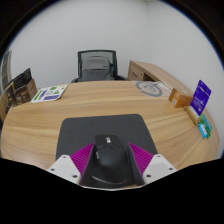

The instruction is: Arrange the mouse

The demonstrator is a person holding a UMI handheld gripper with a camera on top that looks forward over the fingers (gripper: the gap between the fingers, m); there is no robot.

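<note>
- The tongs (106,172) are open around the mouse (108,160): the left pink pad (82,160) sits just beside the left flank of the mouse and the right pink pad (139,160) beside its right flank. I cannot tell if the pads already touch the shell; it looks as if the mouse rests on its own weight, so I judge it is not yet clamped.
- The mouse is black and lies on the near part of a dark mouse pad (104,133), between the two fingers, with its front end pointing away over the pad toward the far side of the desk (60,118).
- Risk on the left side: if the left finger closes first, it may push the mouse sideways over the smooth pad and turn it.
- Risk in the middle: the shell is rounded and glossy, so a grip taken too high may slip off and the mouse may squirt forward.
- Risk on the right side: a fast sweep toward the right could carry the mouse near the small boxes (199,100) at the right edge of the desk, which stand well apart from it now.
- Beyond the desk stands an office chair (97,65); it plays no part in the move.
</note>
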